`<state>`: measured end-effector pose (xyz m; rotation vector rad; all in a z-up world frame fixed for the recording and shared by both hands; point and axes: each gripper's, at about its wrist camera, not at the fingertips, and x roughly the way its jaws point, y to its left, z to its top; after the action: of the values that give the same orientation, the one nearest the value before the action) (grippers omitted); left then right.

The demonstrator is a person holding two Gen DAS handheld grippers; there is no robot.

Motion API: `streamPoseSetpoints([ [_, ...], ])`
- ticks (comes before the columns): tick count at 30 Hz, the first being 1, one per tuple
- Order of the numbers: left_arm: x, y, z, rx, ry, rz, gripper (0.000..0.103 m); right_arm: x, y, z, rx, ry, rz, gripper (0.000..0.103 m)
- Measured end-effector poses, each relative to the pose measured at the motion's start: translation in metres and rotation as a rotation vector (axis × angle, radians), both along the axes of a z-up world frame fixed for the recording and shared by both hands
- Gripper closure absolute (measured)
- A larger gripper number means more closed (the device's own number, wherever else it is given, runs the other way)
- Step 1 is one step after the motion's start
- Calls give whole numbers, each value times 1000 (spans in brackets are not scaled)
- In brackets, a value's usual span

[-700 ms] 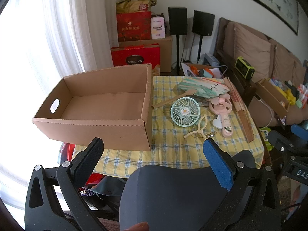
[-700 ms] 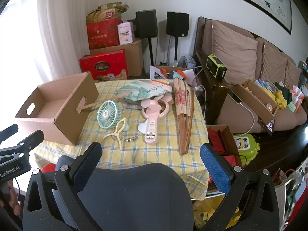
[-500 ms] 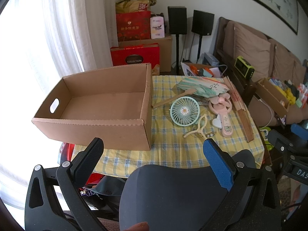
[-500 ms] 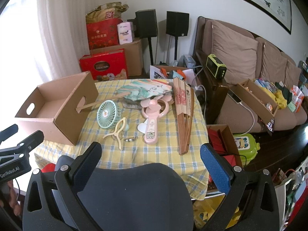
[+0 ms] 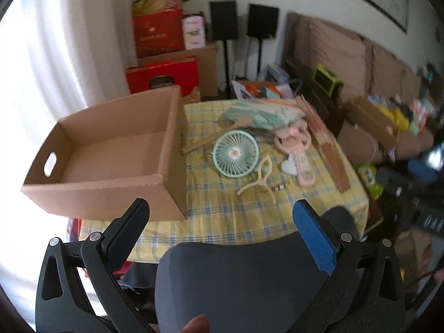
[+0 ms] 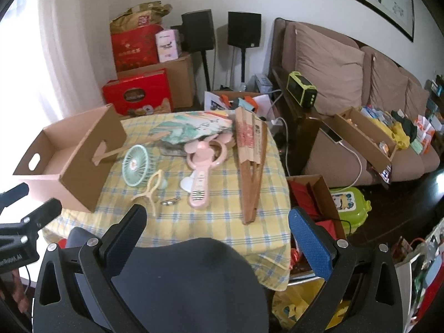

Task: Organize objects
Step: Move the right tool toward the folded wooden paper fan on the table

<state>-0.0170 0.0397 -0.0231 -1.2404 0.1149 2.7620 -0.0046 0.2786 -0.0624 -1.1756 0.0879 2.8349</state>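
An empty cardboard box (image 5: 111, 155) (image 6: 69, 158) stands on the left of a yellow checked table (image 5: 222, 208) (image 6: 216, 216). Beside it lie a mint round fan (image 5: 236, 154) (image 6: 136, 165), a pink handheld fan (image 5: 295, 152) (image 6: 204, 166), a cream stand (image 5: 259, 180) (image 6: 151, 191), a painted paper fan (image 5: 260, 113) (image 6: 194, 129) and a folded wooden fan (image 5: 326, 144) (image 6: 251, 161). My left gripper (image 5: 222, 223) is open and empty, short of the table's near edge. My right gripper (image 6: 217, 224) is open and empty, also at the near edge.
A sofa (image 6: 360, 88) with a long cardboard tray (image 6: 363, 136) is to the right. Red gift boxes (image 6: 138, 94) and two speakers (image 6: 222, 30) stand behind the table. Boxes and a green toy case (image 6: 349, 202) sit on the floor at the right.
Both grippers have moved forward toward the table, so it looks larger. The left wrist view has swung and is blurred. Both stay open and empty.
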Motion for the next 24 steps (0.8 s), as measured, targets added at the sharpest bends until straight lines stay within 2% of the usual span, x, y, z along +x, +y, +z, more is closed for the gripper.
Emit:
streamPoseSetpoints([
  [3, -3, 16, -15, -44, -22, -56, 0, -2, 15, -7, -15, -17, -10, 0],
  [6, -7, 19, -26, 0, -58, -87, 0, -7, 29, -16, -31, -39, -26, 0],
  [10, -18, 17, -36, 56, -111, -72, 0, -15, 44, -32, -45, -80, -38, 0],
  [15, -26, 22, -38, 108, -113, -112, 0, -24, 60, -51, -35, -108, -72, 0],
  [18, -39, 23, -37, 190, -133, -110, 0, -32, 67, -63, -15, -132, -93, 0],
  [21, -52, 23, -36, 315, -147, -111, 0, -40, 73, -74, -21, -147, -102, 0],
  [24, -69, 30, -39, 380, -179, -108, 0, -48, 78, -82, -50, -147, -101, 0],
])
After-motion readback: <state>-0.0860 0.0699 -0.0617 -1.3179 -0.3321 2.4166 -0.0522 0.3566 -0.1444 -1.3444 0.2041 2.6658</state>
